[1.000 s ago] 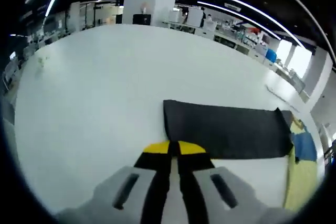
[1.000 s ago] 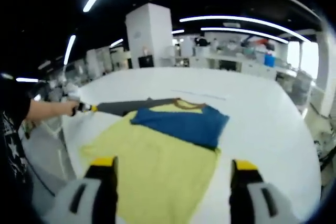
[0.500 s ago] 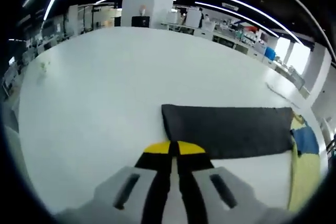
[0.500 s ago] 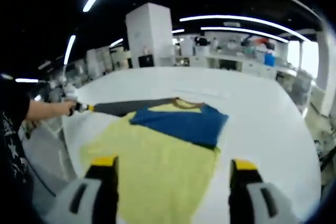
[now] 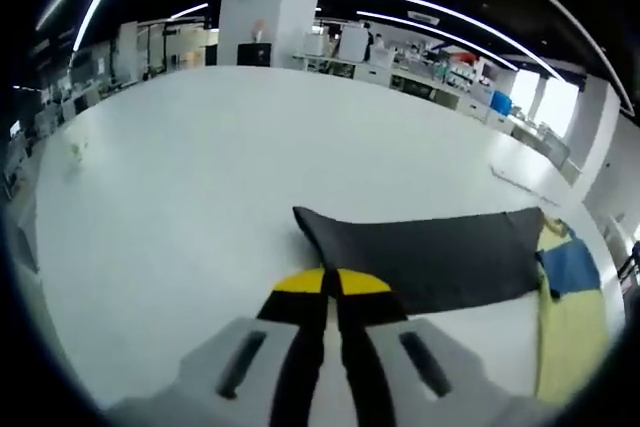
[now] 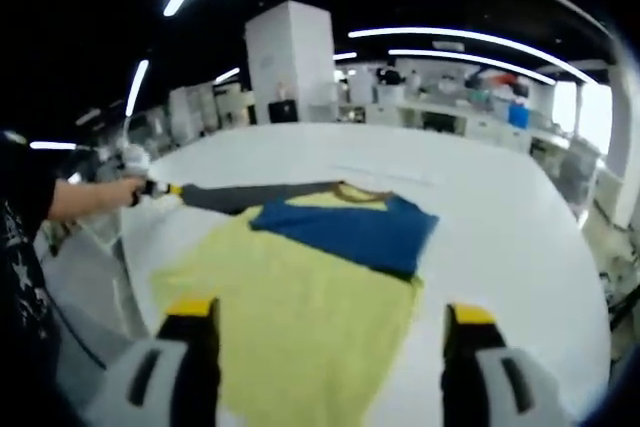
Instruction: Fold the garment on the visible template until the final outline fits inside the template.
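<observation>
A yellow shirt lies flat on the white table, with a blue folded part across its top and a dark grey sleeve stretched out to the left. My left gripper is shut, its yellow-tipped jaws pinching the near edge of that grey sleeve. In the right gripper view that left gripper holds the sleeve's far end, with a person's hand behind it. My right gripper hovers open above the shirt's lower hem, with nothing between its fingers.
The white table spreads wide beyond the sleeve. A small pale object sits near its far left edge. A thin strip lies at the far right. A person's dark sleeve is at the left.
The grey sleeve's end has shifted slightly in the left gripper's hold, pulled a bit further out. The right gripper stays open above the shirt.
</observation>
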A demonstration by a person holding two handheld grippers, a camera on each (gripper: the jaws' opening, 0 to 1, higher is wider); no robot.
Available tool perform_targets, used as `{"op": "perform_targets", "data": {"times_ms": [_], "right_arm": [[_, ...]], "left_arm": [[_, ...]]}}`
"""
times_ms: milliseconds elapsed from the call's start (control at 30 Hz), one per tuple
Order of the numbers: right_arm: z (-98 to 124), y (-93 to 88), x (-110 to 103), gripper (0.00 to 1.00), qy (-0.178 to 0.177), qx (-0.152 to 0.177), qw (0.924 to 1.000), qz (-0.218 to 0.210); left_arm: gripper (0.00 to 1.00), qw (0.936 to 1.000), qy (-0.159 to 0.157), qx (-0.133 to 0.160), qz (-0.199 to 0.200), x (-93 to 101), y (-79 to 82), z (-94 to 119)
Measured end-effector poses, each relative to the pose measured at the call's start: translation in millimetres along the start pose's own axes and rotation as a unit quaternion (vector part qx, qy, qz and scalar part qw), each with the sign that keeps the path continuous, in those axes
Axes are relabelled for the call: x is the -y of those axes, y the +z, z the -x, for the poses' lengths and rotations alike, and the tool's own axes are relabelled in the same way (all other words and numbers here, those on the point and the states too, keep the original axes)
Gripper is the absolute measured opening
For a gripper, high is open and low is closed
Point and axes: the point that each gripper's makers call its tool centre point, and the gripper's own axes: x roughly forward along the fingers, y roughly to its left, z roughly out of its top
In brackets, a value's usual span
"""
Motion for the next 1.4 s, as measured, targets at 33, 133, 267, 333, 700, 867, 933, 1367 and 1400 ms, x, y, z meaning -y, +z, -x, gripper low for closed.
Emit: {"op": "perform_targets", "data": {"times_ms": [33, 133, 267, 333, 700, 867, 933, 1367, 1400], "right_arm": [[0.2, -0.3, -0.5, 0.94, 0.001, 0.000, 1.0000, 0.000], [0.5, -3.7, -1.3, 0.94, 0.003, -0.004, 1.0000, 0.000], [1.8, -6.2, -3.7, 0.94, 0.006, 0.000, 1.0000, -0.003], [2.2, -7.7, -5.0, 0.94, 0.006, -0.001, 1.0000, -0.004], [5.4, -10.4, -11.7, 0.94, 0.015, 0.005, 0.9999, -0.006], [8.5, -13.4, -16.1, 0.94, 0.023, 0.006, 0.9997, 0.001], [10.0, -13.0, -18.4, 0.94, 0.027, 0.007, 0.9996, 0.002], [16.8, -18.3, -23.9, 0.94, 0.037, 0.005, 0.9993, 0.010], [17.2, -18.7, -23.4, 0.95, 0.035, 0.005, 0.9993, 0.008]], "left_arm": [[0.00, 1.0000, -0.005, 0.003, -0.004, 3.0, 3.1, 1.1], [0.00, 0.9997, -0.018, 0.007, -0.012, 10.1, 8.8, 3.4], [0.00, 0.9990, -0.040, 0.016, -0.013, 30.6, 16.3, 11.4], [0.00, 0.9984, -0.047, 0.019, -0.024, 42.3, 19.7, 17.1], [0.00, 0.9924, -0.106, 0.044, -0.044, 89.0, 51.1, 25.0], [0.00, 0.9867, -0.140, 0.059, -0.057, 121.7, 68.1, 31.6], [0.00, 0.9846, -0.151, 0.062, -0.063, 135.3, 72.6, 34.3], [0.00, 0.9686, -0.225, 0.097, -0.038, 215.9, 95.7, 49.8], [0.00, 0.9675, -0.230, 0.099, -0.036, 220.1, 97.0, 49.3]]}}
